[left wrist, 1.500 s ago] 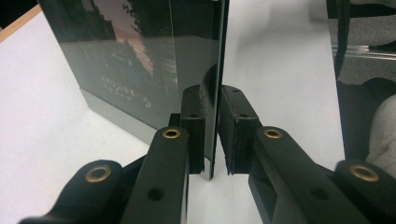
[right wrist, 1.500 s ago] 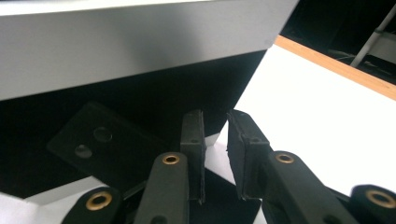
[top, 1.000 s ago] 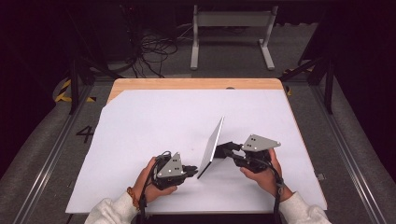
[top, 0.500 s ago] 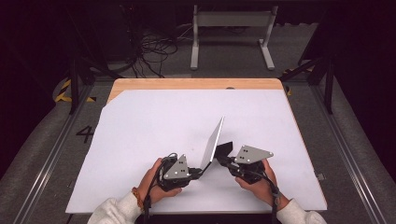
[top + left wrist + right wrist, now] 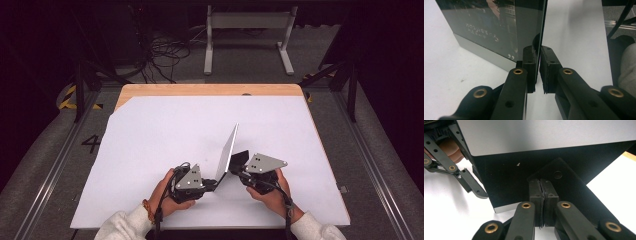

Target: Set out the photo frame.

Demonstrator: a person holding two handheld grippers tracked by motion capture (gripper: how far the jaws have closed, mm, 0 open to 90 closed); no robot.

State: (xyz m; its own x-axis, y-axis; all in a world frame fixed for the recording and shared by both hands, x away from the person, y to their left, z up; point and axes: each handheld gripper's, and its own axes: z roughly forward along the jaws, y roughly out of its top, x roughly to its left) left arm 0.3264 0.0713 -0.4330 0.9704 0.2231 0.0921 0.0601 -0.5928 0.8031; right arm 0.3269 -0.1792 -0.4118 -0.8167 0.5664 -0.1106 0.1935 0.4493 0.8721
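Tablet (image 5: 227, 152), thin, rigid and glossy-screened, stands tilted on edge near the white table's (image 5: 150, 150) front, left gripper (image 5: 212, 184) pinching its lower edge, right gripper (image 5: 241, 167) pressed onto its black flap (image 5: 564, 180); likely slippery, fragile.

Tongs (image 5: 537, 72) astride upright tablet (image 5: 506, 27) edge

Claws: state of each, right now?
Left claw: closed on the tablet edge.
Right claw: closed on the black flap.
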